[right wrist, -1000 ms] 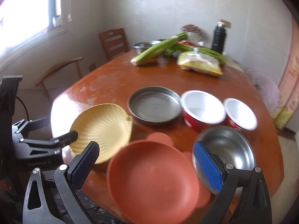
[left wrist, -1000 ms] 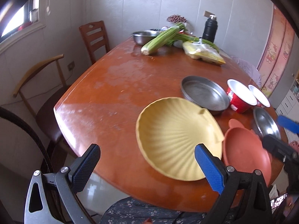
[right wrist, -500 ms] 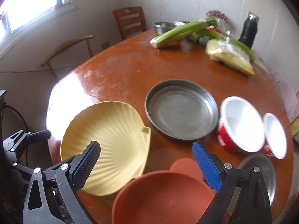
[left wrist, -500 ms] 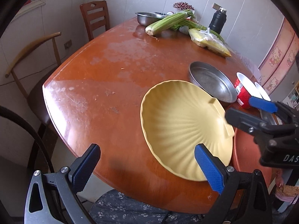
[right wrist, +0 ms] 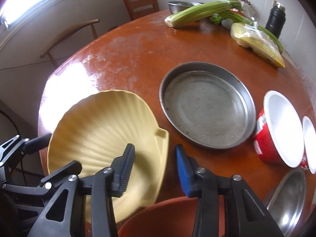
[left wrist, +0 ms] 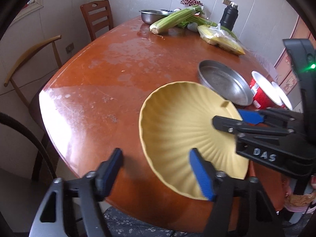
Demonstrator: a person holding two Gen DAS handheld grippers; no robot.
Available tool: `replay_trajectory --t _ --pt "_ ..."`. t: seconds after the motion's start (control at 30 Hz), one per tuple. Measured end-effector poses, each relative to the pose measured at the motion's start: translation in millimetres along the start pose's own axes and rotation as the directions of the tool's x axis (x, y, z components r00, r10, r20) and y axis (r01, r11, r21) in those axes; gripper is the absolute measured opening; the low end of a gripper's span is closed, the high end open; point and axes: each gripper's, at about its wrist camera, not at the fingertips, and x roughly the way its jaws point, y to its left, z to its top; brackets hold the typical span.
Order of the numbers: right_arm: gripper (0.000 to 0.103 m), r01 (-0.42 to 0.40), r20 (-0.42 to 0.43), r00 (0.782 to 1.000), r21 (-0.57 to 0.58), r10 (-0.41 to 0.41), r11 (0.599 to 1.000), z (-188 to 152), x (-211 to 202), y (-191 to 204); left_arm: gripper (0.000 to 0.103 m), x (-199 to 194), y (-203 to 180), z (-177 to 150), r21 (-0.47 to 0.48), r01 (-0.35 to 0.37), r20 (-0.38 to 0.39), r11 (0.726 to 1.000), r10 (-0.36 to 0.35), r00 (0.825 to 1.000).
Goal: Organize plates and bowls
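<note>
Yellow shell-shaped plate [right wrist: 102, 138] sits near the front edge of the round wooden table [left wrist: 110, 75], nothing in it. Right gripper [right wrist: 154, 169] straddles its hinge-side rim: jaws have just been closing, one blue pad inside the plate and one outside, rim between them (can't tell if the pads are actually pressing yet). Left gripper [left wrist: 158, 175] is at the plate's near rim, jaws also just been closing, about half open; right pad over the plate's inside, left pad out over bare table, no hold on anything.

Behind the plate: a round metal pan [right wrist: 206, 104], empty, scuffed bottom. Just right of it a red bowl [right wrist: 280, 130] with white inside, empty, and a second smaller one [right wrist: 309, 144] touching its far side. A steel bowl [right wrist: 288, 199] at the right edge, empty as far as visible. An orange-brown bowl [right wrist: 158, 217] at the bottom of the right wrist view, partly under the yellow plate's rim.

Far end: steel basin [left wrist: 152, 15] (contents hidden), celery bunch [left wrist: 173, 19], bagged yellow food [left wrist: 221, 39], black flask [left wrist: 229, 17]. Two chairs [left wrist: 96, 17] stand by the wall.
</note>
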Motion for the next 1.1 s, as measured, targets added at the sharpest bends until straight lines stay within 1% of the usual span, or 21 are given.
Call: replay_trajectory --t 0.03,0.1,0.2,0.5,0.63,0.8,0.97,1.1 --pt "0.035 -0.007 -0.001 1.0 0.006 0.007 1.0 0 1 -1 0.056 0 0 1 -0.005 0.013 -0.001 1.0 -0.013 1.0" --pt "0.032 -0.019 -0.001 1.0 0.007 0.019 1.0 2 1 -1 0.047 0 0 2 -0.01 0.027 0.001 1.0 -0.027 1.0" --pt "0.032 -0.013 -0.001 1.0 0.003 0.013 1.0 4 2 1 0.039 1 -1 3 -0.014 0.045 0.004 0.999 -0.045 0.999" --pt "0.032 -0.013 0.0 1.0 0.02 0.013 1.0 5 0 4 0.039 3 7 10 -0.041 0.05 0.013 0.998 -0.049 0.999" --pt "0.032 -0.025 0.018 1.0 0.028 0.024 0.999 8 -6 9 0.039 0 15 15 -0.05 0.039 0.021 0.998 -0.038 0.999" --pt "0.033 -0.037 0.034 0.999 0.043 0.035 0.998 16 -11 19 0.039 -5 27 31 -0.047 0.003 0.048 0.999 -0.001 0.999" --pt "0.033 -0.056 0.057 0.997 0.102 0.05 0.993 31 -11 19 0.039 -3 34 52 -0.045 -0.017 0.081 0.999 0.021 0.996" --pt "0.033 -0.056 0.074 0.996 0.118 0.047 0.991 41 -9 22 0.039 5 38 67 -0.021 -0.047 0.084 0.999 0.048 0.995"
